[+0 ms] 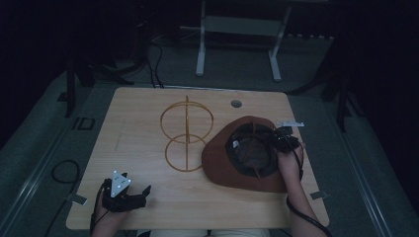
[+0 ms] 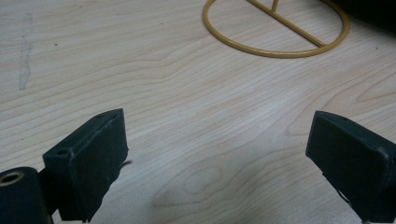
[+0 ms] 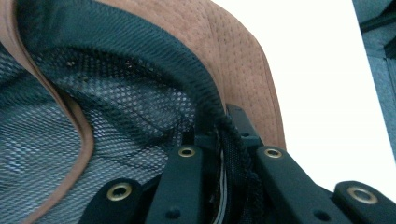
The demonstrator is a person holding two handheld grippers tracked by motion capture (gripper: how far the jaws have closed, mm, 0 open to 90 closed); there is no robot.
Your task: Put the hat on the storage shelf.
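A brown brimmed hat (image 1: 225,165) lies upside down on the right half of the wooden table (image 1: 138,148), its dark mesh lining (image 3: 107,107) facing up. My right gripper (image 1: 279,139) is shut on the hat's inner band at its right side; the right gripper view shows the band (image 3: 231,154) pinched between the two black jaws. A gold wire hat stand (image 1: 186,134) of two rings on a post sits at the table's middle, left of the hat. My left gripper (image 1: 129,195) rests open near the front left edge, its jaws wide apart over bare wood, with the stand's base ring (image 2: 275,28) ahead.
A round cable hole (image 1: 236,103) sits in the table's far edge. A white table frame (image 1: 237,34) stands on the dark floor behind. Cables (image 1: 64,170) lie on the floor to the left.
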